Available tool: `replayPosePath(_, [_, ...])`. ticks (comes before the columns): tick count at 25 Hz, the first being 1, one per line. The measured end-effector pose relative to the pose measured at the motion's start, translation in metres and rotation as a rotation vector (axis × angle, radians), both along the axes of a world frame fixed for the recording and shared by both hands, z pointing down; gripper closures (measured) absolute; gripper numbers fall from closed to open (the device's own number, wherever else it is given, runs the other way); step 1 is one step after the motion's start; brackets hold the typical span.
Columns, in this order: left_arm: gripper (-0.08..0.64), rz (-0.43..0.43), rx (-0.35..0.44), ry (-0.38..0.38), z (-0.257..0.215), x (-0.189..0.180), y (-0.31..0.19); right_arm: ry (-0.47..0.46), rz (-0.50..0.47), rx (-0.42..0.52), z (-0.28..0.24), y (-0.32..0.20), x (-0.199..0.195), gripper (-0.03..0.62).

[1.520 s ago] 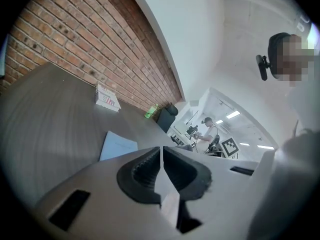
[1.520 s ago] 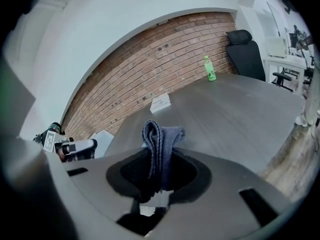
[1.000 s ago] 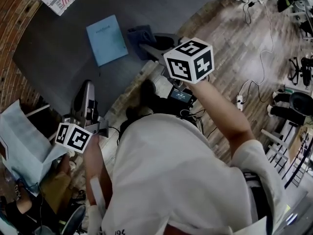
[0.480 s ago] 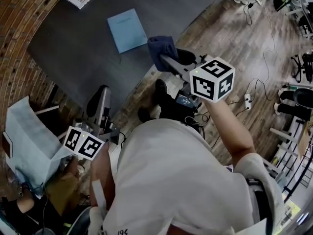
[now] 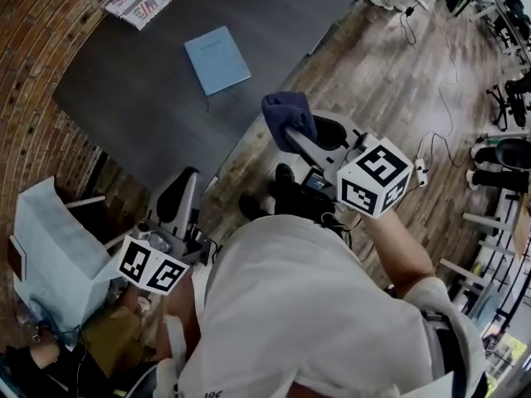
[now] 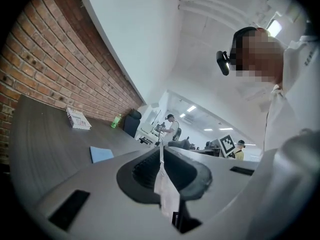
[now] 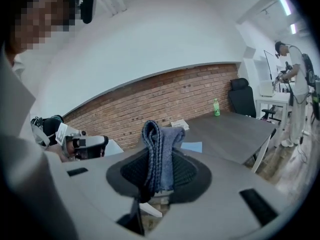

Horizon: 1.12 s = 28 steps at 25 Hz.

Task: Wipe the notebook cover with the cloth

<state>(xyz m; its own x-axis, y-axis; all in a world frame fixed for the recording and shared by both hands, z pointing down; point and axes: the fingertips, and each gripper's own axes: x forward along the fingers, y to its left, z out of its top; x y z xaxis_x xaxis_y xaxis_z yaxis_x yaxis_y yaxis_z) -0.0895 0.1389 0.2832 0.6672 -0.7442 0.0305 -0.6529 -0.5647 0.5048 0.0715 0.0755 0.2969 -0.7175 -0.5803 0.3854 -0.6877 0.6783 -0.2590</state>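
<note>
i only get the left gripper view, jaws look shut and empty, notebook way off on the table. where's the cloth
Observer: The cloth is clamped in the right gripper, folded and sticking up from between its jaws.
Operator: is it on the notebook
Observer: No. The head view shows the notebook lying flat on the dark table, bare, with the cloth held apart from it near the table's edge.
Operator: and where's my left one from above
Observer: The left gripper is by the table's near edge at the person's left side, farther from the notebook than the right one.
</note>
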Motion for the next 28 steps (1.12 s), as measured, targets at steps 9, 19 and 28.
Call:
replayPosePath(9, [0.548, -0.041, -0.001, -0.002, -0.008, 0.018, 0.011, 0.009, -0.031, -0.005, -0.008, 0.020, 0.028, 0.485])
replayPosePath(19, [0.548, -0.041, -0.008, -0.011, -0.009, 0.068, 0.004, -0.007, -0.010, 0.013, -0.015, 0.007, 0.072, 0.485])
replayPosePath(28, [0.548, -0.022, -0.038, -0.051, -0.001, 0.099, 0.009, -0.019, 0.033, 0.023, -0.014, 0.008, 0.109, 0.485])
